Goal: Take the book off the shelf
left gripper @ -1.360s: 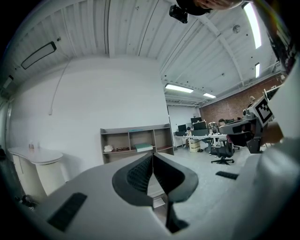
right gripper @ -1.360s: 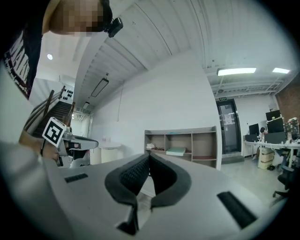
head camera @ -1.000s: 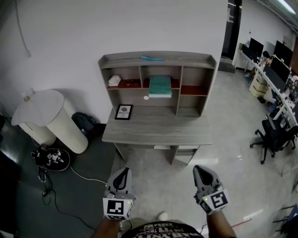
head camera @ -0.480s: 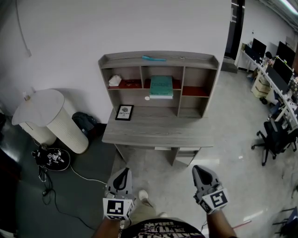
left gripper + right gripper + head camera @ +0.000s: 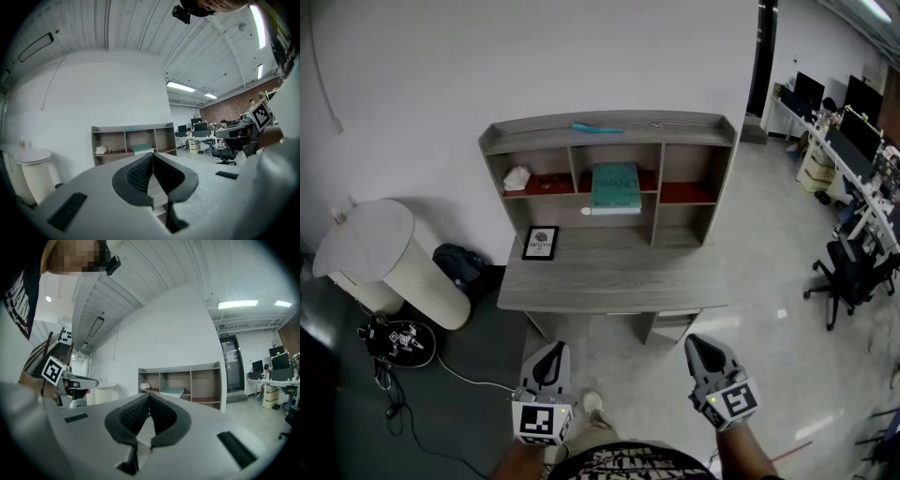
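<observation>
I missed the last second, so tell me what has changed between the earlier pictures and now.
The person has stepped toward the desk: its shelf shows slightly larger in the head view. Nothing was gripped or released. The left gripper and right gripper stay shut and empty; the book still lies in the middle compartment.
</observation>
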The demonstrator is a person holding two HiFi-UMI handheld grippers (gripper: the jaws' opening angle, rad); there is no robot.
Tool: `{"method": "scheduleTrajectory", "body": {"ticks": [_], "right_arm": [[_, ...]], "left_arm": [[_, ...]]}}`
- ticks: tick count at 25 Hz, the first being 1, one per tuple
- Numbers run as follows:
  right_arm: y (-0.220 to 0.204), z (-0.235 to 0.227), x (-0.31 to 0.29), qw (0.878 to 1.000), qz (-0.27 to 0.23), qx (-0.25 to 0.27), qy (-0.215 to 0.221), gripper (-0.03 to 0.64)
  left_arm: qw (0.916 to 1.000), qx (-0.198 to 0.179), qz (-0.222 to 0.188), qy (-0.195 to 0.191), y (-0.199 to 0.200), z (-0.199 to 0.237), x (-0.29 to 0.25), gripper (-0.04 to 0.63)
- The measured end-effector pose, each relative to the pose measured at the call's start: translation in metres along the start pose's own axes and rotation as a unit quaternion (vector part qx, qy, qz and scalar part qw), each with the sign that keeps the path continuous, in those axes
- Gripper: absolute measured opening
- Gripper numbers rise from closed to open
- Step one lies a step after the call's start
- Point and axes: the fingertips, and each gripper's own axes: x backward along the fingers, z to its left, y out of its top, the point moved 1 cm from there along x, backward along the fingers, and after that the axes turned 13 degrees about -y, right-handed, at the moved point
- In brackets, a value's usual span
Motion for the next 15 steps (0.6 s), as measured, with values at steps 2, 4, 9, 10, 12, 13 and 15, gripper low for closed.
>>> {"method": "scheduleTrajectory", "body": {"ticks": [2, 4, 9, 10, 12, 13, 15], "right_arm": [[0.004, -0.001, -0.014, 1.000, 0.000, 0.001, -0.002, 0.005], [0.005, -0.003, -0.029, 1.000, 0.002, 0.003, -0.005, 0.005], [0.008, -0.005, -0.065, 1.000, 0.004, -0.001, -0.012, 0.005], [0.008, -0.004, -0.072, 1.000, 0.005, 0.000, -0.010, 0.005], [0.009, -0.001, -0.086, 1.000, 0.005, 0.005, -0.005, 0.003], [0.009, 0.001, -0.092, 1.000, 0.006, 0.007, -0.004, 0.005], [0.008, 0.003, -0.106, 1.000, 0.009, 0.010, -0.004, 0.005]], "left_arm": [[1.0000, 0.003, 0.002, -0.003, 0.003, 0.010, -0.012, 0.008], [0.9999, 0.009, 0.004, -0.004, 0.005, 0.022, -0.024, 0.008], [0.9999, 0.001, 0.000, -0.012, 0.003, 0.050, -0.049, 0.008], [0.9999, 0.003, 0.003, -0.013, 0.001, 0.055, -0.053, 0.008], [0.9998, 0.009, 0.011, -0.014, -0.002, 0.066, -0.060, 0.008], [0.9997, 0.010, 0.014, -0.016, -0.004, 0.071, -0.063, 0.008], [0.9996, 0.014, 0.018, -0.016, -0.006, 0.083, -0.069, 0.008]]}}
